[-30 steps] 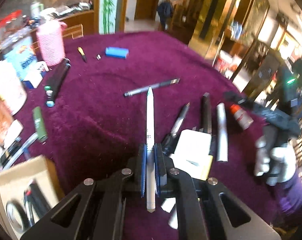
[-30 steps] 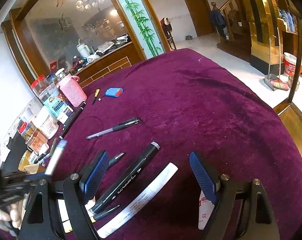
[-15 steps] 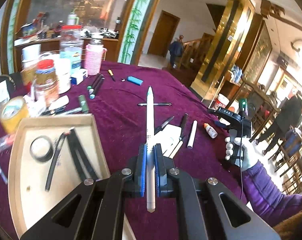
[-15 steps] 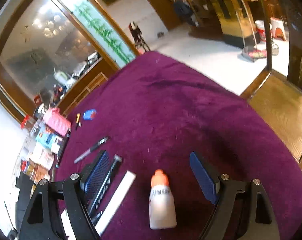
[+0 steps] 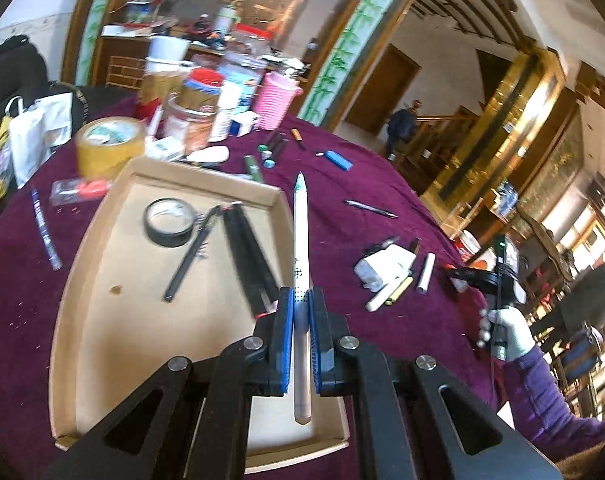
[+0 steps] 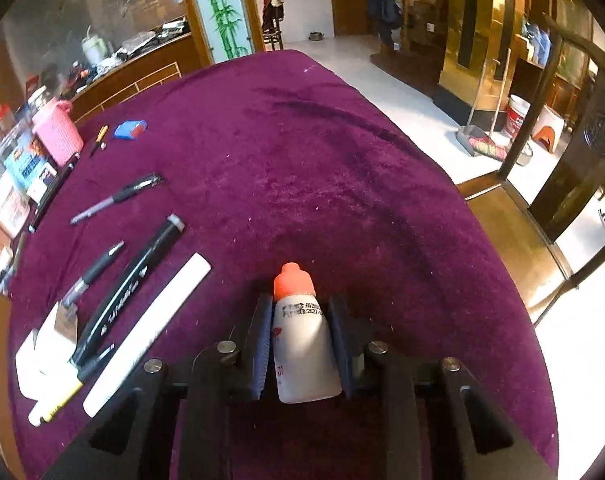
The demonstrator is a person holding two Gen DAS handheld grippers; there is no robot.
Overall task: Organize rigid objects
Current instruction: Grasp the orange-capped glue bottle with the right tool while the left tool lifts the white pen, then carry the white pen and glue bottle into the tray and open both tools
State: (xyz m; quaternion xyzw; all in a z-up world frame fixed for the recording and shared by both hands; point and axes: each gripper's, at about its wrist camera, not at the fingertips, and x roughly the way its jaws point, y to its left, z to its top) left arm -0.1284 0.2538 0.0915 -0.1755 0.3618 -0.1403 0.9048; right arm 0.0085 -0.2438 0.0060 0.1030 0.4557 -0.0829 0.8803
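My left gripper point(image 5: 301, 308) is shut on a long white pen point(image 5: 300, 240) and holds it in the air over the right edge of a cardboard tray point(image 5: 102, 248). The tray holds a roll of black tape point(image 5: 168, 222), a black pen point(image 5: 190, 256) and a thick black marker point(image 5: 248, 260). My right gripper point(image 6: 302, 320) is shut on a small white bottle with an orange cap point(image 6: 302, 340), low over the purple tablecloth point(image 6: 302, 160). The right gripper also shows at the far right of the left wrist view point(image 5: 482, 278).
Pens, a black marker point(image 6: 130, 284), a white tube point(image 6: 150, 332) and a white block point(image 6: 46, 352) lie left of the bottle. A pink basket point(image 5: 274, 100), jars, a yellow tape roll point(image 5: 108, 144) and a blue lighter point(image 5: 338, 160) stand behind the tray.
My left gripper swung left with the white pen, from over the loose pens to over the tray. My right gripper moved onto the white bottle and shut on it.
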